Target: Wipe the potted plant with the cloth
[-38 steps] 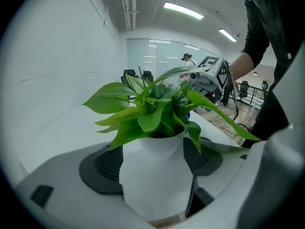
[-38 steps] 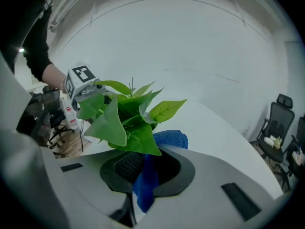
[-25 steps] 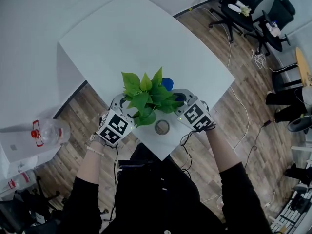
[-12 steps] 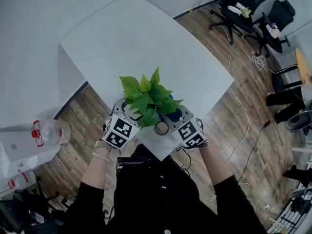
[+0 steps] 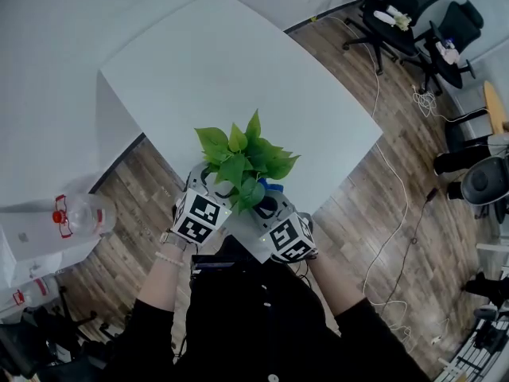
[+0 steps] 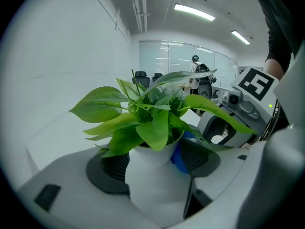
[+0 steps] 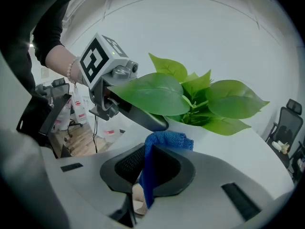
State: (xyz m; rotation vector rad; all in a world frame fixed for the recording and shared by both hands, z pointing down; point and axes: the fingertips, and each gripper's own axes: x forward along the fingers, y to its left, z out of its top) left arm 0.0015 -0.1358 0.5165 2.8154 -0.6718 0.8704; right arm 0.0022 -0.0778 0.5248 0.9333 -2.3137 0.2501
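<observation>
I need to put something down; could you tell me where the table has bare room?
The table is bare beyond the plant, out to its far edges. The near corner is crowded: plant, left tool, right tool with cloth.

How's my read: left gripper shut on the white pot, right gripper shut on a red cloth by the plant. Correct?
Not quite: the cloth is blue, not red, as the right gripper view shows. The rest holds: left gripper shut on the white pot, right gripper shut on the cloth by the plant.
</observation>
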